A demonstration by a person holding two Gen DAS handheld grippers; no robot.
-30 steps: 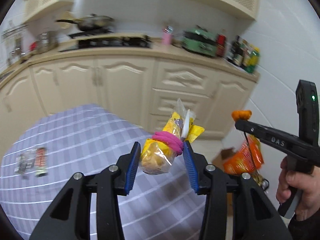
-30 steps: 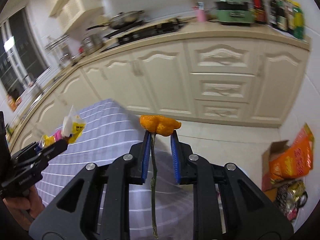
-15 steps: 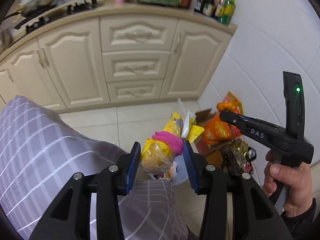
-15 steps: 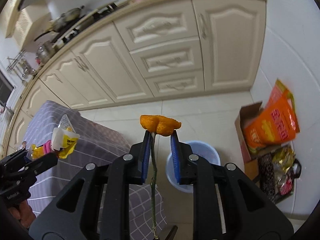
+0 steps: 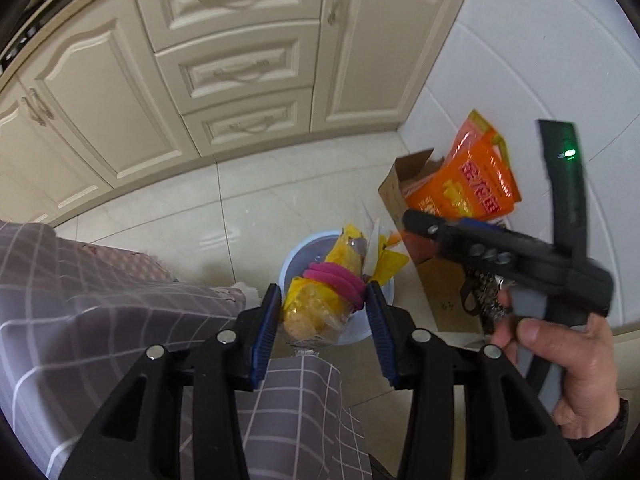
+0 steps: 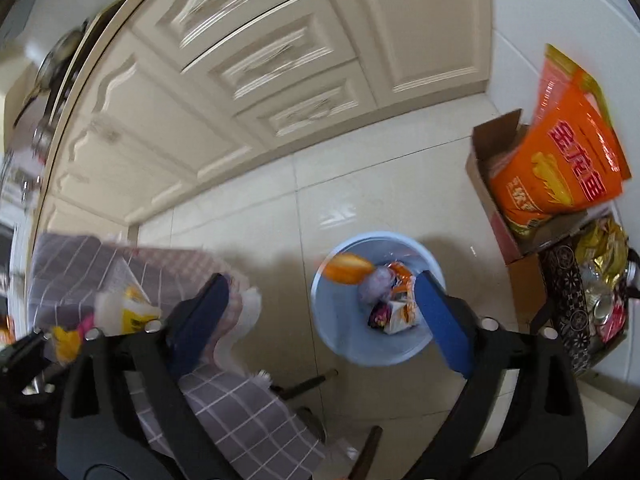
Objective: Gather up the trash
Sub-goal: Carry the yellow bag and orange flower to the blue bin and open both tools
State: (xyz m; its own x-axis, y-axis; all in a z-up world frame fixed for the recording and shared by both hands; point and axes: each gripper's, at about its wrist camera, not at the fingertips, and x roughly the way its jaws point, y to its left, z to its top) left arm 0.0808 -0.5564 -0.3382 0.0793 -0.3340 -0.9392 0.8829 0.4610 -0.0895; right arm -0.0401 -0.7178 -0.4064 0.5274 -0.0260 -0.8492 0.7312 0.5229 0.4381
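My left gripper [image 5: 324, 300] is shut on a yellow snack bag [image 5: 320, 300] bound with a pink band, held above the blue trash bin [image 5: 294, 256]. My right gripper [image 6: 320, 300] is open and empty above the blue bin [image 6: 340, 348] on the floor. An orange peel [image 6: 348, 274], blurred, is in the air at the bin's rim. Several wrappers [image 6: 394, 304] lie inside the bin. The right gripper shows in the left wrist view [image 5: 424, 224], the left gripper with its bag at the left edge of the right wrist view [image 6: 120, 312].
A table with a grey checked cloth [image 5: 100, 320] stands at the left, next to the bin. A cardboard box [image 6: 492, 168] with an orange bag [image 6: 560, 160] stands by the white wall at the right. Cream cabinets [image 5: 232, 72] line the back.
Both grippers swung from the table down over the bin. My right gripper opened and let go of the orange peel, which is falling towards the bin. The left still holds the bag.
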